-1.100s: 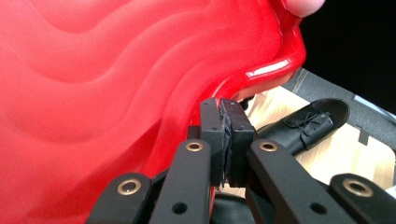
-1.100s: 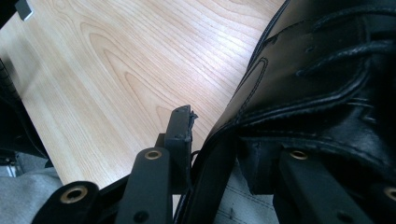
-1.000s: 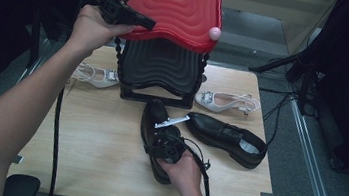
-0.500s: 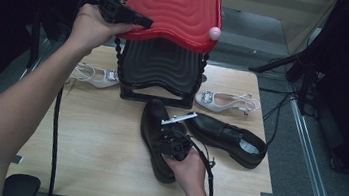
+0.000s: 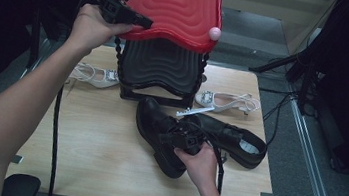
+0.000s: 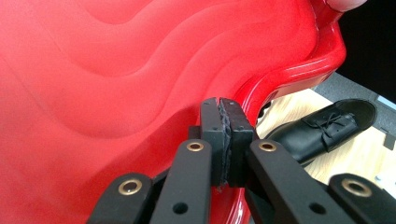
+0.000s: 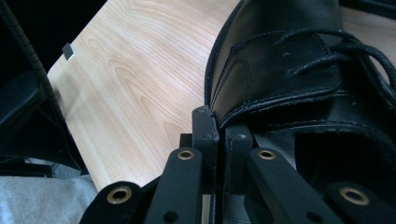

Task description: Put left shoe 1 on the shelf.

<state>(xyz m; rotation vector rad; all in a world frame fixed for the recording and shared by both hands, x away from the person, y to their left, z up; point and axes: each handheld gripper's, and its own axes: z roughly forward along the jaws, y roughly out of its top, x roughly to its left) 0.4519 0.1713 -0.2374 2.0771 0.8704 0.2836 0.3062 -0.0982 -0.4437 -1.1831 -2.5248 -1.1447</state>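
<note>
A red wavy lid [image 5: 178, 8] is raised over a black ribbed box [image 5: 161, 68] at the table's back. My left gripper [image 5: 144, 23] is shut on the lid's left rim; in the left gripper view its jaws [image 6: 223, 135] pinch the red edge [image 6: 116, 93]. A black lace-up shoe [image 5: 156, 126] lies in front of the box. My right gripper [image 5: 185, 138] is shut on that shoe's collar, and in the right gripper view the jaws [image 7: 219, 135] clamp the leather edge of the shoe [image 7: 280, 60]. Its mate [image 5: 240, 141] lies just to the right.
One white sandal [image 5: 92, 74] lies left of the box and another [image 5: 227, 100] right of it. A pink knob [image 5: 214, 32] sits on the lid's front rim. The wooden table [image 5: 80, 152] has bare room at front left. A black cable [image 5: 54, 138] hangs down there.
My right hand has shifted right and slightly up, its jaws closing onto the shoe's collar. The left hand and red lid have stayed put.
</note>
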